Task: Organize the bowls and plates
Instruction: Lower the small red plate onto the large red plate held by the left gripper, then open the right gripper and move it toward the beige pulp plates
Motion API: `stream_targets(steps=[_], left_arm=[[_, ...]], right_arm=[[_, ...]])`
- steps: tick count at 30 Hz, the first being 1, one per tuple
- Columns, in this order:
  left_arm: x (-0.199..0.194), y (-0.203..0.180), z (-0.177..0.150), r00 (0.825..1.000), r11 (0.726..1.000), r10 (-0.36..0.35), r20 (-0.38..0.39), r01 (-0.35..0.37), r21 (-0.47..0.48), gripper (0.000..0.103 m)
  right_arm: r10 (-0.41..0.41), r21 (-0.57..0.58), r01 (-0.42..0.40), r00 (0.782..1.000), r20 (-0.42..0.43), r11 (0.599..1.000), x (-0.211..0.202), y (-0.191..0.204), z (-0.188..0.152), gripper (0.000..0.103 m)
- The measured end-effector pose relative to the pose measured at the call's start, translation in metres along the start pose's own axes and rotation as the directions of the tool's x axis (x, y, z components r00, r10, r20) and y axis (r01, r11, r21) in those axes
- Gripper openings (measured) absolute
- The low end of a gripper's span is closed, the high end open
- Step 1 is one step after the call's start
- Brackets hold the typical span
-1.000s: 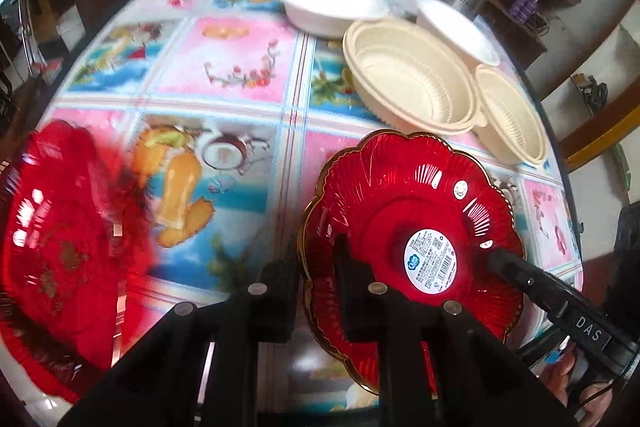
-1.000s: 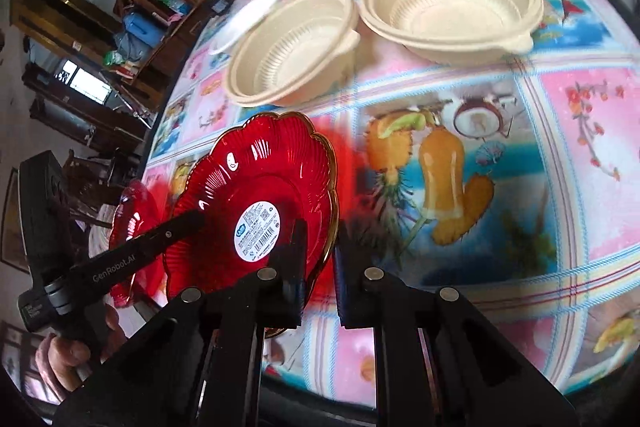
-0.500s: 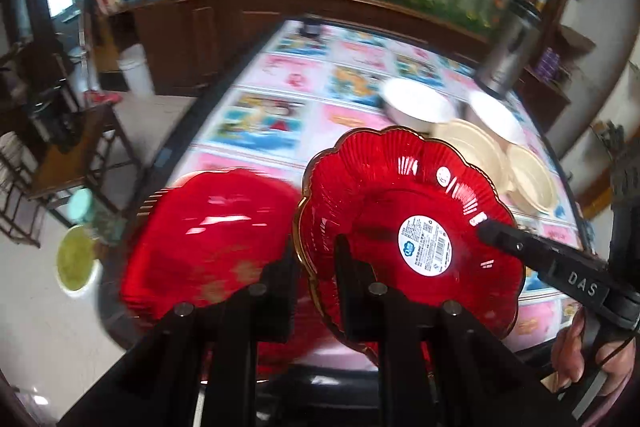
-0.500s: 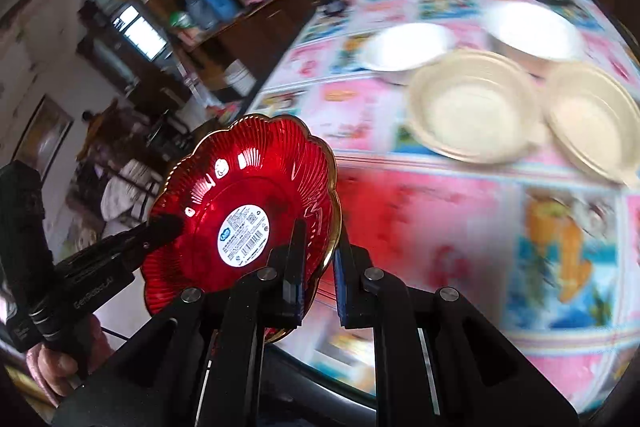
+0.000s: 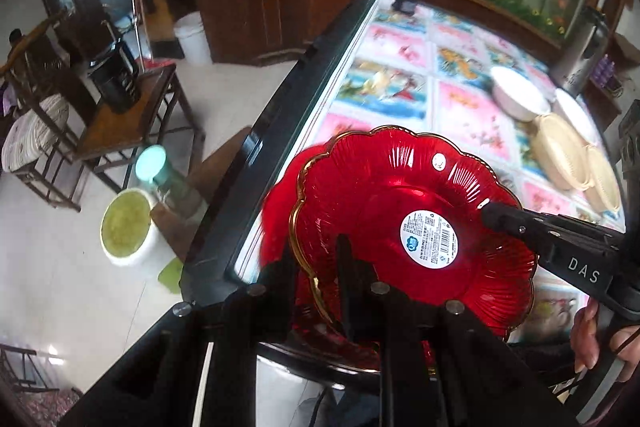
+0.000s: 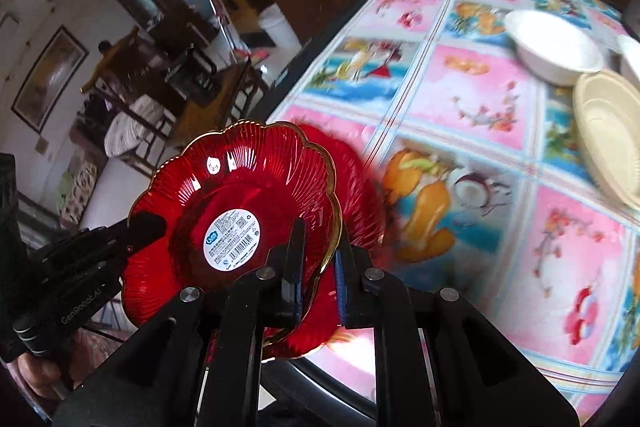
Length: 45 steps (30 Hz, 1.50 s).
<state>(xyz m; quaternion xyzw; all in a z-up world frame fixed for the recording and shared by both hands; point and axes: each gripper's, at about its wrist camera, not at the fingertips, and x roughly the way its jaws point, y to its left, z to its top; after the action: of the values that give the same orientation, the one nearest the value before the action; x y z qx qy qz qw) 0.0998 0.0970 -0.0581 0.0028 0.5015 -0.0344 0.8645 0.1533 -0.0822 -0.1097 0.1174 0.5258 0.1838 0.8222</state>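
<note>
Left wrist view: left gripper (image 5: pixel 316 269) jaws opening, gold rim of red plate (image 5: pixel 400 195) between them; second red plate (image 5: pixel 280 211) beneath; cream bowls (image 5: pixel 560 155) far ahead-right; right gripper (image 5: pixel 486 213) clamps opposite rim.

Right wrist view: right gripper (image 6: pixel 318 269) narrow, pinching red plate (image 6: pixel 240 187) rim, angled down; table (image 6: pixel 480 131) ahead; left gripper (image 6: pixel 146 225) on far rim.

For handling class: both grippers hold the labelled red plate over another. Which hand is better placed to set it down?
Probably right: the right gripper clamps the labelled red plate over the second red plate; the left gripper has jaws opening around its rim.
</note>
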Motion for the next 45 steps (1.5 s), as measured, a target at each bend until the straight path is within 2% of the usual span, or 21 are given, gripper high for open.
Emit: stream_targets(steps=[8,14,17,19,20,21,23,26,30,35,37,42,45], left_arm=[[0.035,0.011,-0.008,0.995,1.0,-0.002,-0.097,0.002,-0.002,0.02],[0.037,0.016,-0.004,0.995,1.0,-0.003,-0.104,0.003,-0.003,0.022],[0.03,0.013,-0.004,0.995,0.998,0.054,-0.08,-0.051,0.039,0.023],[0.02,0.011,-0.003,0.99,0.989,0.135,-0.04,-0.132,0.072,0.032],[0.016,0.01,-0.002,0.983,0.979,0.184,-0.024,-0.181,0.092,0.045],[0.013,0.01,-0.001,0.978,0.973,0.21,-0.01,-0.208,0.105,0.056],[0.005,0.011,-0.002,0.972,0.966,0.232,0.025,-0.234,0.107,0.058],[-0.01,0.013,-0.005,0.979,0.977,0.196,0.057,-0.2,0.079,0.058],[-0.021,-0.004,-0.009,0.985,0.983,0.149,0.091,-0.157,0.093,0.058],[-0.024,-0.047,-0.012,0.993,0.984,0.056,0.104,-0.073,0.16,0.059],[-0.026,-0.065,-0.014,0.994,0.982,0.018,0.104,-0.037,0.187,0.062],[-0.028,-0.119,-0.017,0.994,0.959,-0.052,0.092,0.024,0.281,0.065],[-0.027,-0.15,-0.011,0.992,0.947,-0.107,0.07,0.08,0.312,0.065]], right_arm=[[-0.037,0.021,0.039,0.996,-0.085,0.999,0.039,-0.008,-0.002,0.013],[-0.101,-0.039,0.098,0.993,-0.064,0.994,0.043,0.003,0.003,0.014],[-0.161,-0.108,0.155,0.986,-0.047,0.982,0.041,0.012,0.005,0.016],[-0.225,-0.153,0.22,0.974,-0.016,0.963,0.036,0.017,0.009,0.017],[-0.256,-0.169,0.253,0.967,0.002,0.953,0.034,0.018,0.011,0.022],[-0.263,-0.178,0.262,0.965,0.017,0.949,0.031,0.018,0.013,0.022],[-0.236,-0.166,0.24,0.971,0.043,0.956,0.018,0.014,0.016,0.022],[-0.134,-0.103,0.144,0.986,0.104,0.984,-0.009,-0.005,0.016,0.022],[-0.071,-0.015,0.074,0.986,0.149,0.997,-0.033,-0.036,0.007,0.022],[-0.091,0.009,0.091,0.981,0.17,0.996,-0.045,-0.064,-0.02,0.022],[-0.108,0.014,0.107,0.981,0.164,0.994,-0.048,-0.077,-0.032,0.022],[-0.138,0.075,0.128,0.979,0.151,0.989,-0.061,-0.114,-0.052,0.021],[-0.151,0.138,0.128,0.974,0.172,0.982,-0.079,-0.144,-0.061,0.021]])
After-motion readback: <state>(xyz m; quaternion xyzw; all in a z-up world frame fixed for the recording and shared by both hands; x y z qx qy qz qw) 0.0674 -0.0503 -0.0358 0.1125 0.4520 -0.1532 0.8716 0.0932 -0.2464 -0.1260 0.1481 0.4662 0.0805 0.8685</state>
